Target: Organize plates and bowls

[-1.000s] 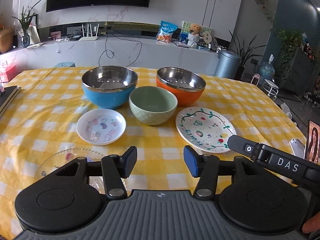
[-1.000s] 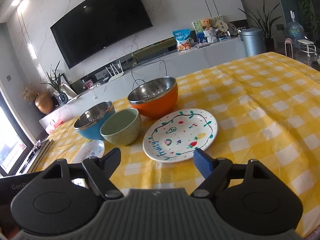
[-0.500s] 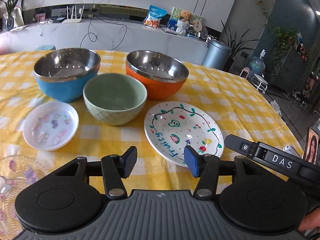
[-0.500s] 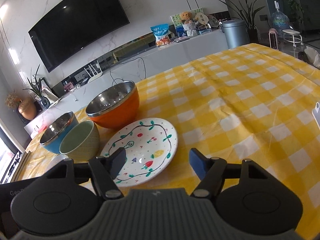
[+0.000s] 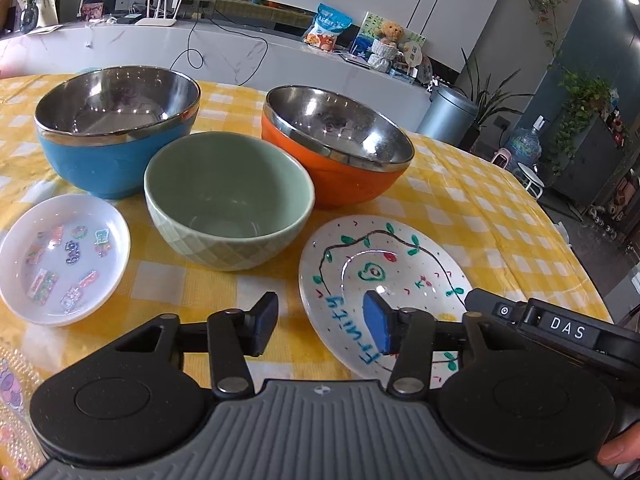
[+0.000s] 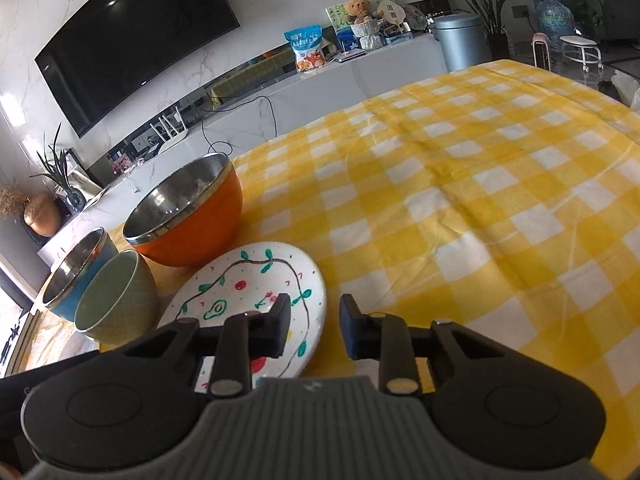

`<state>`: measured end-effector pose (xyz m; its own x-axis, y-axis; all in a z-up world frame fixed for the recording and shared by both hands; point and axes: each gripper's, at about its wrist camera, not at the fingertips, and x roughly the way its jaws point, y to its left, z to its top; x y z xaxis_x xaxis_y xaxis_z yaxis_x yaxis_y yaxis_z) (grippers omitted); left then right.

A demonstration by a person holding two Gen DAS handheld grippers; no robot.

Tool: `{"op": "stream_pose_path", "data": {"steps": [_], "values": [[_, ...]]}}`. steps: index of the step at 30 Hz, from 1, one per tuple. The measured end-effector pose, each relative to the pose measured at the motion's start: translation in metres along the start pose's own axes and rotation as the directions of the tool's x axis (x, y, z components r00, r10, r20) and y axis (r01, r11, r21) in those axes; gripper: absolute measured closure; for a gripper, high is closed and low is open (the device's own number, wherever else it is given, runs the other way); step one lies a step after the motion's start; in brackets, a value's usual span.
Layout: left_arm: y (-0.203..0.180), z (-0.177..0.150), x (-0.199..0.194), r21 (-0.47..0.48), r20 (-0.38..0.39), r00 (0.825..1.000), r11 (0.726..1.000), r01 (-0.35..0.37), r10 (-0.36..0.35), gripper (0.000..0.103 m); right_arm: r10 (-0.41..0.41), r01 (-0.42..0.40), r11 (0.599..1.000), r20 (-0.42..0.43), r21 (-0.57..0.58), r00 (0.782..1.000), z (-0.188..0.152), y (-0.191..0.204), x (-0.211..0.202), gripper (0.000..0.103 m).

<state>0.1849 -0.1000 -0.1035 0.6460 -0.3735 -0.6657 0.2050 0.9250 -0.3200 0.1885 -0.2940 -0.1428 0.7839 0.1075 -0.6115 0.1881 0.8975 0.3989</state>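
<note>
A white plate painted with fruit (image 5: 384, 276) (image 6: 248, 292) lies on the yellow checked tablecloth (image 6: 460, 208). Behind it stand a green bowl (image 5: 228, 204) (image 6: 116, 300), an orange steel-lined bowl (image 5: 336, 148) (image 6: 188, 216) and a blue steel-lined bowl (image 5: 116, 132) (image 6: 76, 272). A small white dish with stickers (image 5: 60, 256) lies to the left. My left gripper (image 5: 320, 328) is open and straddles the plate's near left rim. My right gripper (image 6: 314, 330) is open, narrower than before, around the plate's right rim. Its body (image 5: 560, 332) shows in the left wrist view.
A clear patterned glass plate (image 5: 10, 396) lies at the near left edge. The tablecloth stretches to the right of the plate. A white counter (image 5: 224, 52) with a snack bag (image 6: 306, 46), and a grey bin (image 6: 462, 42), stand beyond the table.
Both grippers moved forward and down to the fruit plate. The left gripper's jaws widened; the right gripper's jaws narrowed around the plate's right rim.
</note>
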Motion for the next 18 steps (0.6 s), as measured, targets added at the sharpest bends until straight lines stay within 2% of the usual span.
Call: {"op": "stream_pose_path", "data": {"steps": [8, 12, 18], "values": [[0.003, 0.001, 0.006, -0.016, 0.024, 0.999, 0.999, 0.030, -0.030, 0.076, 0.022, -0.021, 0.999, -0.007, 0.047, 1.000, 0.000, -0.007, 0.009, 0.086], [0.002, 0.001, 0.007, -0.017, 0.030, 1.000, 1.000, 0.009, -0.008, 0.086, 0.052, -0.051, 0.994, -0.008, 0.099, 0.999, 0.000, -0.014, 0.011, 0.094], [0.002, 0.002, 0.002, -0.007, 0.031, 0.999, 1.000, 0.013, -0.012, 0.086, 0.041, -0.041, 0.996, -0.004, 0.075, 0.999, 0.000, -0.010, 0.010, 0.095]]}}
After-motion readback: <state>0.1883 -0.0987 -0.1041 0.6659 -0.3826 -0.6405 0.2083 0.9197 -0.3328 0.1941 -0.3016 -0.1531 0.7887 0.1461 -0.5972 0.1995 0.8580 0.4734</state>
